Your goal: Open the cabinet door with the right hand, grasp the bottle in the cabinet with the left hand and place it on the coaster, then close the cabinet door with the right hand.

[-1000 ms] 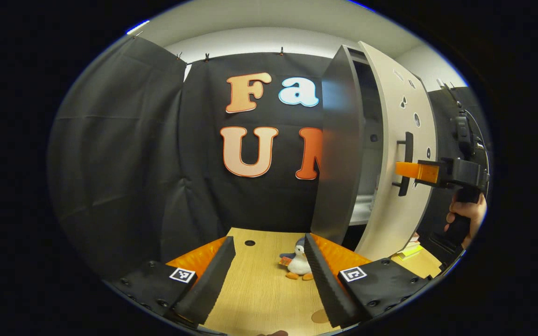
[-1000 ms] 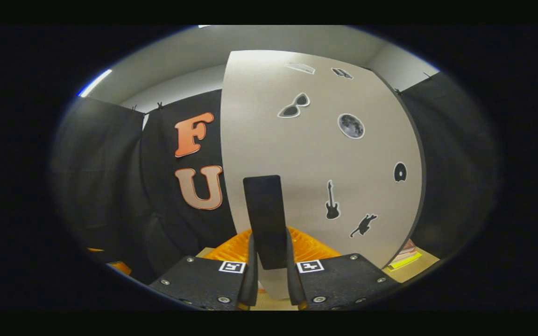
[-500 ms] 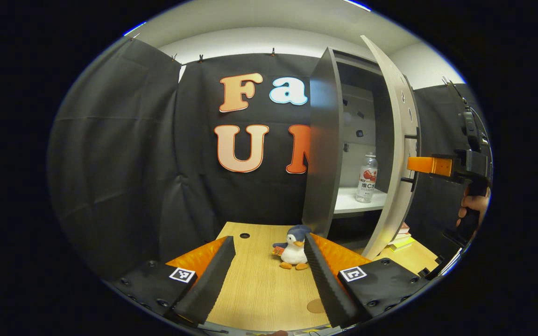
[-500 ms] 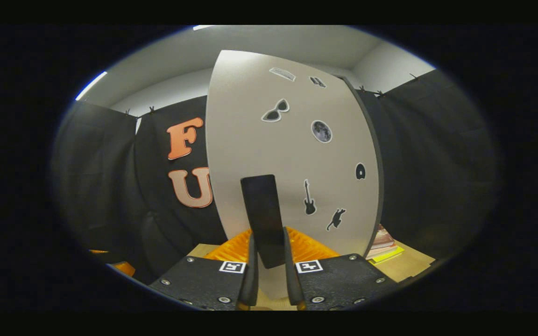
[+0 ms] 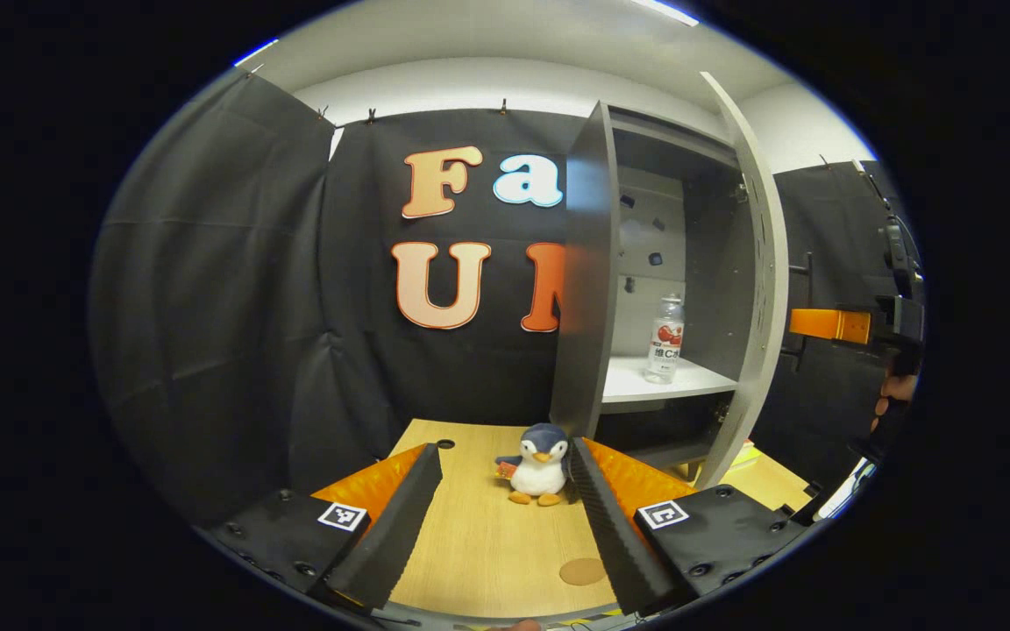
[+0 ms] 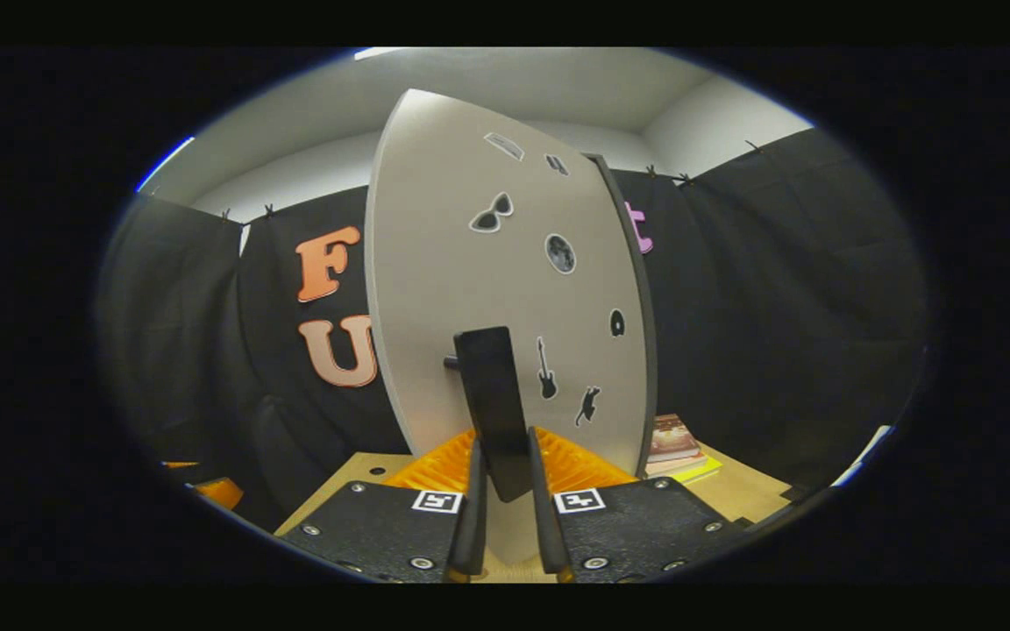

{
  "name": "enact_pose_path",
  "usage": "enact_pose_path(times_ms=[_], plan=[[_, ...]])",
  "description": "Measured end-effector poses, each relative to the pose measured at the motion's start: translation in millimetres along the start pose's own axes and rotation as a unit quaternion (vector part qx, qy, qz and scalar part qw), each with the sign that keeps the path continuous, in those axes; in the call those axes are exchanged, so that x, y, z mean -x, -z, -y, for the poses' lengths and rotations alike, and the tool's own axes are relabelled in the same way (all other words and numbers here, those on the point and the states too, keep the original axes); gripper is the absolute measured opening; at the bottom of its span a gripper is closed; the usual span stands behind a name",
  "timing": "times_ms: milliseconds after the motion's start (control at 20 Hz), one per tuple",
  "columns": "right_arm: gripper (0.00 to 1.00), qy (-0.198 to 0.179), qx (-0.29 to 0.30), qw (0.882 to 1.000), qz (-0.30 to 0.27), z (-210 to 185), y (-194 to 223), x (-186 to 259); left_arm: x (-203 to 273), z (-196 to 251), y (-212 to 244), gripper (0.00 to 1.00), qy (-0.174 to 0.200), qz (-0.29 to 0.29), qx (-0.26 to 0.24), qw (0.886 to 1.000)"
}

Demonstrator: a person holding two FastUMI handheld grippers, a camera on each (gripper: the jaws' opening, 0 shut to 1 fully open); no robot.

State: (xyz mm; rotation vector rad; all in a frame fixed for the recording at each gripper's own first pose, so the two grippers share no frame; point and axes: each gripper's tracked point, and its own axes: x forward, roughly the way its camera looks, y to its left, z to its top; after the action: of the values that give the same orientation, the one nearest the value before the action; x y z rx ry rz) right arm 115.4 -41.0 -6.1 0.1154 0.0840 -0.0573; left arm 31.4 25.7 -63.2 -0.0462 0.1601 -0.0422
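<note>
In the left gripper view a tall grey cabinet (image 5: 588, 289) stands at the right with its door (image 5: 759, 263) swung wide. A clear bottle (image 5: 665, 340) with a red label stands upright on the white shelf (image 5: 645, 384) inside. A round brown coaster (image 5: 582, 571) lies on the wooden table (image 5: 487, 543) by my left gripper (image 5: 501, 517), which is open and holds nothing. In the right gripper view my right gripper (image 6: 501, 491) is shut on the door's black handle (image 6: 494, 407); the door (image 6: 444, 289) carries several stickers. The right gripper (image 5: 829, 324) also shows far right in the left gripper view.
A plush penguin (image 5: 537, 465) sits on the table just past my left fingers. A stack of books (image 6: 673, 438) lies on the table behind the door. Black cloth walls close off the back and left. A person's hand (image 5: 891, 399) holds the right gripper.
The cabinet door has swung further open, pulled by my right gripper on its handle. The bottle and shelf have come into sight. The left gripper has stayed open over the table.
</note>
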Motion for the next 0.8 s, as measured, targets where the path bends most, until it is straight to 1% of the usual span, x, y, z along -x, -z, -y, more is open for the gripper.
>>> enact_pose_path(times_ms=[150,200,250,300,350,400,500,550,600,700,800], plan=[[0.24,0.022,0.002,1.000,-0.004,22.4,-2.1,15.2,8.7,13.0,0.9,0.94,0.020,-0.001,0.003,1.000],[0.24,0.029,-0.001,1.000,-0.006,29.9,-3.1,19.5,11.9,14.6,1.2,0.96,0.023,-0.001,0.003,1.000],[0.22,0.033,-0.006,0.999,-0.007,37.4,-4.2,22.6,15.2,14.8,1.8,0.94,0.026,0.000,0.004,1.000],[0.22,0.034,-0.008,0.999,-0.007,43.1,-4.6,26.9,17.4,16.2,3.1,0.96,0.030,-0.002,0.006,1.000],[0.24,0.033,-0.008,0.999,-0.008,48.8,-4.6,29.6,19.1,16.6,6.9,0.95,0.032,-0.005,0.009,0.999],[0.22,0.036,-0.006,0.999,-0.009,54.0,-5.1,32.9,21.2,17.0,8.4,0.94,0.034,-0.008,0.014,0.999],[0.21,0.050,0.010,0.999,-0.008,67.5,-6.9,36.2,22.5,14.6,8.6,0.94,0.033,-0.011,0.022,0.999],[0.24,0.056,0.024,0.998,-0.008,76.9,-6.5,39.6,21.9,14.4,7.7,0.97,0.033,-0.011,0.025,0.999],[0.24,0.060,0.030,0.998,-0.007,84.1,-9.7,45.3,20.6,14.2,6.8,0.99,0.032,-0.011,0.027,0.999],[0.24,0.060,0.026,0.998,-0.009,100.0,-14.6,55.6,16.4,15.1,5.4,0.97,0.031,-0.011,0.033,0.999],[0.24,0.061,0.025,0.998,-0.011,112.1,-17.4,60.1,10.2,19.7,3.8,0.99,0.030,-0.010,0.035,0.999]])
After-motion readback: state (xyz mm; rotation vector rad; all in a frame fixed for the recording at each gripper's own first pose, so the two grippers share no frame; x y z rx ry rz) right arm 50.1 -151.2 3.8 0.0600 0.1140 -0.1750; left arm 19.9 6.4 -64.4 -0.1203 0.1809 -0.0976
